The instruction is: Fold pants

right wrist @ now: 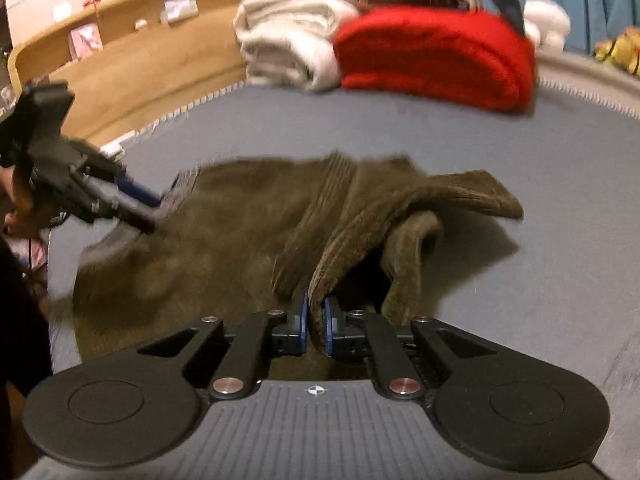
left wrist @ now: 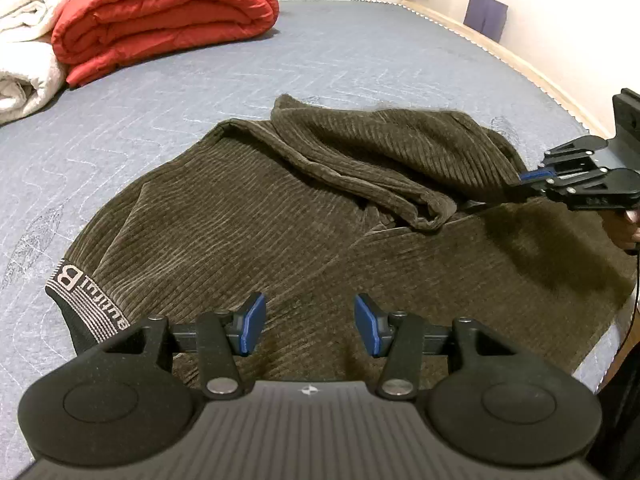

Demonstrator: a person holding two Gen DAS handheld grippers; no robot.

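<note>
Dark olive corduroy pants [left wrist: 240, 220] lie spread on the bed, their lettered waistband [left wrist: 76, 300] at the lower left. One leg is folded back in a loose roll [left wrist: 360, 168]. My left gripper [left wrist: 310, 320] hovers open just above the seat of the pants, nothing between its blue pads. My right gripper [left wrist: 524, 184] comes in from the right edge. In the right wrist view my right gripper [right wrist: 316, 312] is shut on a fold of the pants [right wrist: 240, 220], lifting the leg's edge off the cloth below. The left gripper [right wrist: 146, 210] shows there by the waistband.
A folded red quilt [left wrist: 160, 16] and rolled white blankets [left wrist: 24, 40] sit at the far end of the grey-blue mattress [left wrist: 360, 60]. A wooden bed frame [left wrist: 520, 60] runs along the wall. A person's hand [left wrist: 628, 228] holds the right gripper.
</note>
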